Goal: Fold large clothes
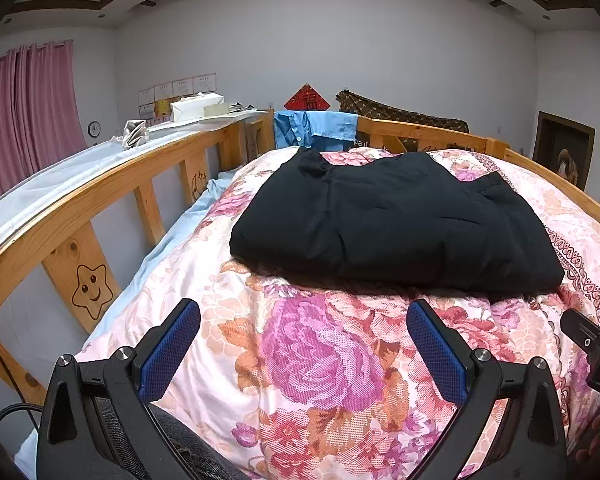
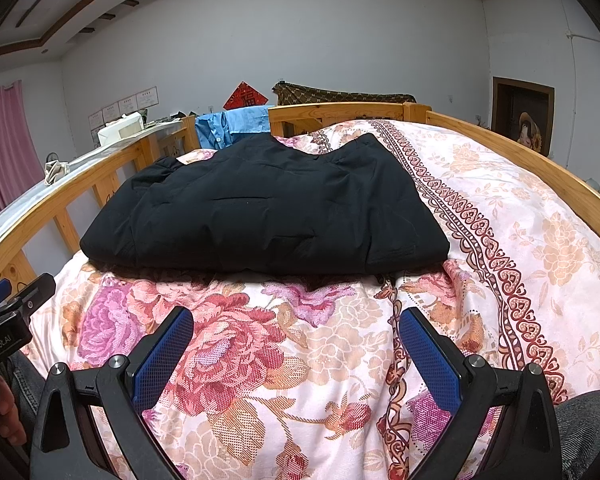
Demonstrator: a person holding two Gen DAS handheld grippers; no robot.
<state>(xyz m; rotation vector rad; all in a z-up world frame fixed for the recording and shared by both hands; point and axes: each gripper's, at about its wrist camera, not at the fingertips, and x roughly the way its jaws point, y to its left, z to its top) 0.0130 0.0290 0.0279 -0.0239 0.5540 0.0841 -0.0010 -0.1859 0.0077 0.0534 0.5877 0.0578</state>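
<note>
A black garment [image 1: 396, 220] lies folded into a thick rectangle on a floral quilt [image 1: 316, 360] that covers the bed, well ahead of both grippers. In the right wrist view it sits left of the quilt's heart-patterned border band [image 2: 480, 240].

The left gripper [image 1: 303, 344] hovers low over the quilt with its blue-padded fingers [image 1: 168, 350] spread wide and nothing between them. The right gripper [image 2: 296, 346] is beside it, fingers [image 2: 162, 354] likewise spread and empty. Neither touches the garment. Each gripper shows at the edge of the other's view; on the left gripper's body, seen from the right wrist, white lettering reads "GenRobot.AI". A hand [image 2: 4, 416] shows below it.

A wooden rail [image 1: 100, 196] runs round the bed; one slat carries a smiling star drawing [image 1: 92, 290], another a moon and stars. A blue shirt [image 1: 316, 130] hangs over the far rail. Behind it a red diamond [image 1: 307, 98] bears the character 福. Papers [image 1: 178, 94] on the wall are too small to read. Pink curtains [image 1: 28, 116] hang at left, and a framed picture [image 1: 562, 152] leans at right.
</note>
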